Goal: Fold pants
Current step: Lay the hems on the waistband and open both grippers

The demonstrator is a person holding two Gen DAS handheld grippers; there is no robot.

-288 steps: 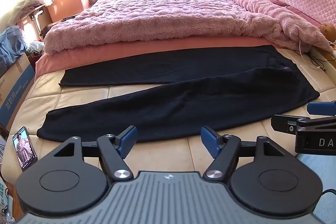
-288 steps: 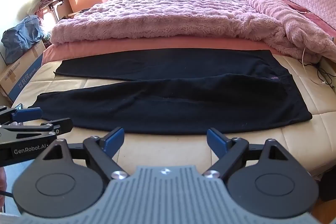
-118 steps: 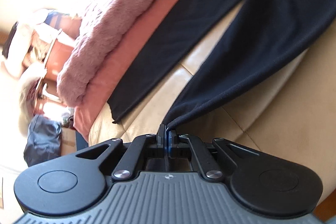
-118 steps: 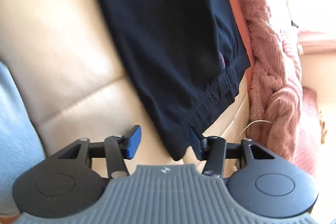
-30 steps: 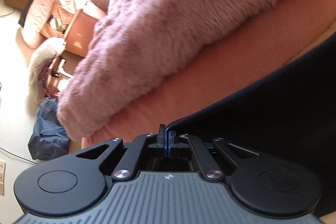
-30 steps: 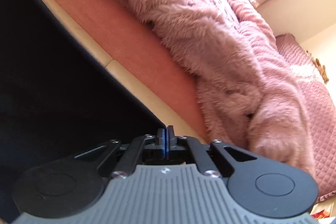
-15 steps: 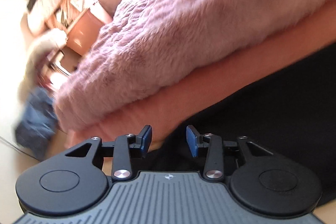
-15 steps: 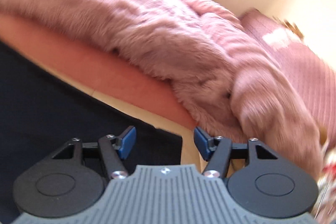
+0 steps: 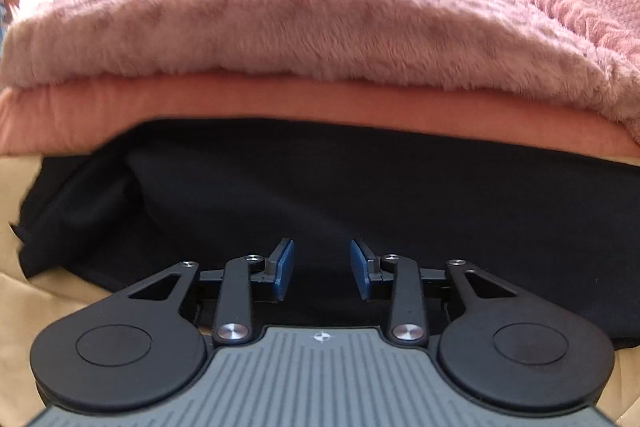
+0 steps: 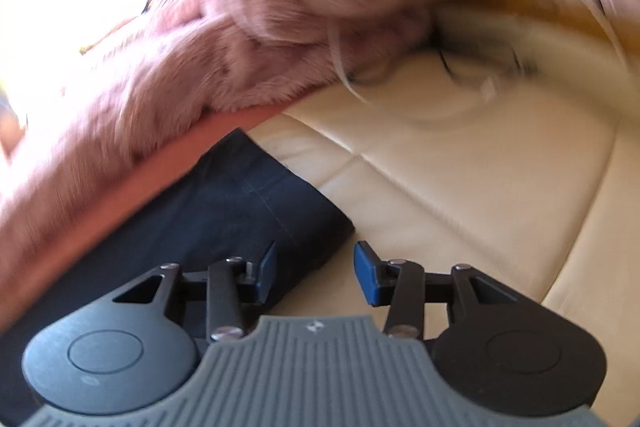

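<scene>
left wrist and right wrist views, fold pants. the black pants [image 9: 360, 195] lie flat on the cream mattress [image 10: 460, 187], their far edge against the salmon sheet [image 9: 280, 99] under the fluffy pink blanket [image 9: 300, 7]; they appear doubled lengthwise, one leg laid over the other, though the layers cannot be separated by eye. in the left wrist view the left claw [image 9: 322, 271] hangs over the dark cloth, its blue pads spread with a gap between them and narrowing, nothing pinched. in the right wrist view, which is motion-blurred, the right claw [image 10: 315, 275] sits at the corner of the pants [image 10: 248, 211] near the stitched hem or waistband; its pads are likewise apart and narrowing, the left pad over the fabric, the right pad over bare mattress, no cloth gripped. white cords [image 10: 348, 67] trail near the blanket's edge. step in hand, as judged: the lengthwise fold is laid down and released. the next move probably calls for each claw to take a fresh pinch through both layers at one end, then carry that end across toward the other, keeping edges aligned and clear of the blanket.
</scene>
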